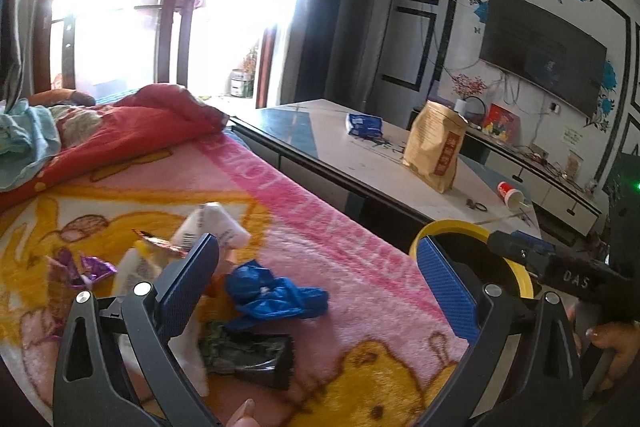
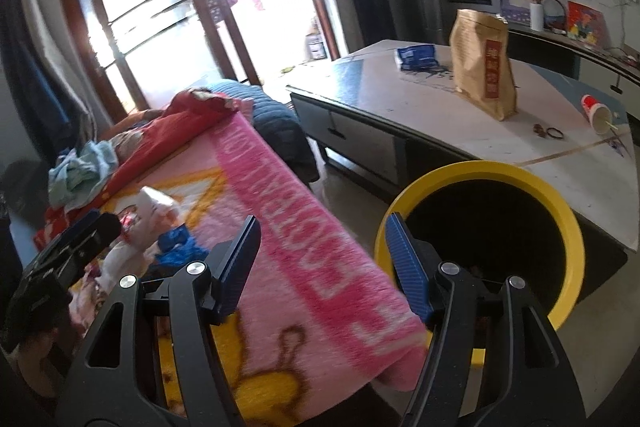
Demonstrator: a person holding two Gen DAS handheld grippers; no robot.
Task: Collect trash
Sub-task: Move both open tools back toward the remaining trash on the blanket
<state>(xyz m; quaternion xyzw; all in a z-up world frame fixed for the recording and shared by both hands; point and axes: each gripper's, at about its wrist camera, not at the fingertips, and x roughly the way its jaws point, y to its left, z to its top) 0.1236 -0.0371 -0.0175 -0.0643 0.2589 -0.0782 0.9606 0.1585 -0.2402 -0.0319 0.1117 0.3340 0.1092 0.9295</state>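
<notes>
L gripper [image 1: 316,283] hovers over pink cartoon blanket [image 1: 340,235], jaws wide apart, nothing btwn pads. Trash pile lies on blanket just ahead of and partly under its L finger: crumpled blue plastic glove/bag [image 1: 276,295], dark green-black wrapper [image 1: 248,355] near the camera, white paper packets [image 1: 216,227], purple foil wrappers [image 1: 86,269], small red-orange wrapper [image 1: 158,241]. Items touching or overlapping in a loose cluster; exact count hard to tell. R gripper [image 2: 320,263] also open, pads apart w/ nothing clamped; its L finger sits over blanket edge, its R finger over rim of yellow-rimmed bin [image 2: 560,211]. Bin stands on floor, just beside the blanket's hanging edge, btwn bed/sofa and coffee table [image 2: 400,99]; interior black, contents not readable. From L wrist view, R gripper body [image 1: 576,275] shows at right, w/ person's hand [image 1: 612,343] on its handle, near bin rim [image 1: 452,227]. Fingertip [image 1: 244,411] visible at bottom edge. On table: upright brown paper bag [image 2: 484,67], blue packet [image 2: 416,57], tipped red-and-white paper cup [image 2: 598,111], small dark rings [image 2: 550,133]. Red quilt [image 1: 132,123] and light blue cloth [image 1: 28,135] bunched at far end of blanket. TV [image 1: 544,51] on wall w/ blue flower decals; bright window behind.
</notes>
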